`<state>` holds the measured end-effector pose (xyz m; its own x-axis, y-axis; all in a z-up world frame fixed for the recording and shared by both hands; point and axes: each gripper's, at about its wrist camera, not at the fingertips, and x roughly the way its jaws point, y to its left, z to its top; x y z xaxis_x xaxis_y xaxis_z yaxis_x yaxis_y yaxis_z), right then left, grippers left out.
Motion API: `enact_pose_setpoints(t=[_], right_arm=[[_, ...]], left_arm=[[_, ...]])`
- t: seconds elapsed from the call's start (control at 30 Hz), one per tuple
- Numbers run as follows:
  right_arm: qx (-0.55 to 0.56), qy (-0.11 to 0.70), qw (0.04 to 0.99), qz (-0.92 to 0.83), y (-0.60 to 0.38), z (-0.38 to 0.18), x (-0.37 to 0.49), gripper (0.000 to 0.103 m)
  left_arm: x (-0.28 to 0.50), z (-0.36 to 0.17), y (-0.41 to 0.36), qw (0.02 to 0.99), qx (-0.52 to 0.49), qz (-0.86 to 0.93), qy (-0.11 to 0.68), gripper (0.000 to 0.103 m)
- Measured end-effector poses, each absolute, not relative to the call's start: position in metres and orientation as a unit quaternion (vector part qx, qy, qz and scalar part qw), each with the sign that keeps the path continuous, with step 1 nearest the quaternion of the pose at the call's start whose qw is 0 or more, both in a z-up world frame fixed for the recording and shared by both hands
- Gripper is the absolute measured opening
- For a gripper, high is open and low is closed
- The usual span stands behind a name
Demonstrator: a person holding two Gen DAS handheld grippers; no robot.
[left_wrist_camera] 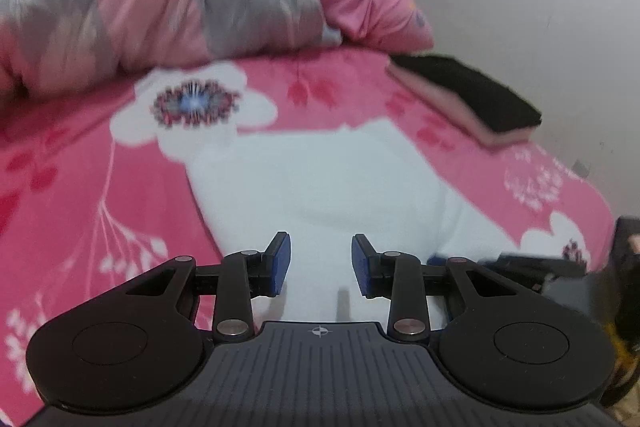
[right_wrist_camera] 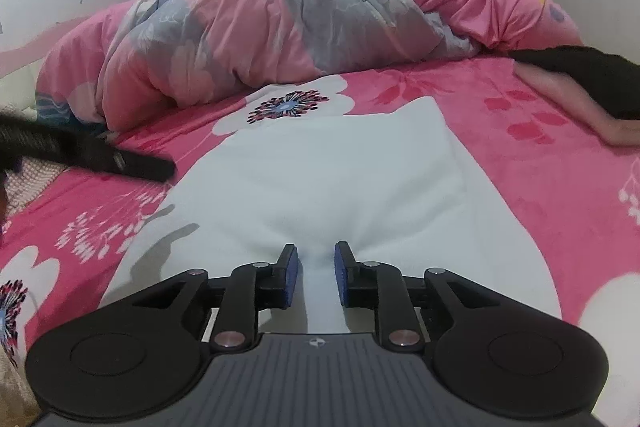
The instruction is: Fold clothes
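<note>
A white garment [right_wrist_camera: 320, 179] is laid flat on the pink bed [right_wrist_camera: 540, 167], its long axis running near to far, straight ahead of both tools. A pinch of its near edge is gathered between the narrowed pads of the right gripper [right_wrist_camera: 315, 277] (fabric bunches there, so a grip is judged likely). The left gripper [left_wrist_camera: 320, 265] is held wide and empty over the near hem. The right gripper is thus the better placed to carry the hem toward the far end.
</note>
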<state>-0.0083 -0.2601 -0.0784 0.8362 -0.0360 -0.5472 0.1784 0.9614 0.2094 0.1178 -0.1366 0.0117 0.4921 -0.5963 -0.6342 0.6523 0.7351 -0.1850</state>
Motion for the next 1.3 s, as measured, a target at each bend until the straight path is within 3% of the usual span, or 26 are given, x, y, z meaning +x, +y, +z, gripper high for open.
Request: enact_pose_setpoints(t=[0.13,0.33,0.6,0.67,0.8,1.2,1.3], right_arm=[[0.132,0.283,0.949,-0.052,-0.261,-0.077,-0.007,0.027],[0.132,0.289,0.947,-0.053,-0.26,-0.076,-0.005,0.029],[0.117,0.295,0.946,-0.057,-0.257,-0.061,-0.004,0.03],[0.113,0.297,0.946,-0.058,-0.256,-0.056,-0.004,0.036],[0.086,0.269,0.956,-0.08,-0.256,-0.039,-0.003,0.037],[0.097,0.294,0.944,-0.116,-0.277,-0.041,0.014,0.046],[0.082,0.305,0.939,-0.134,-0.284,-0.047,0.026,0.053]], left_arm=[[0.124,0.017,-0.146,0.862,0.042,-0.356,0.359,0.038],[0.136,-0.019,-0.171,0.85,0.072,-0.313,0.417,0.038],[0.128,-0.031,-0.178,0.864,0.083,-0.292,0.402,0.043],[0.128,-0.032,-0.177,0.866,0.081,-0.291,0.4,0.044],[0.129,-0.031,-0.178,0.866,0.075,-0.288,0.402,0.046],[0.13,-0.031,-0.179,0.864,0.067,-0.287,0.408,0.051],[0.13,-0.031,-0.179,0.865,0.065,-0.285,0.409,0.052]])
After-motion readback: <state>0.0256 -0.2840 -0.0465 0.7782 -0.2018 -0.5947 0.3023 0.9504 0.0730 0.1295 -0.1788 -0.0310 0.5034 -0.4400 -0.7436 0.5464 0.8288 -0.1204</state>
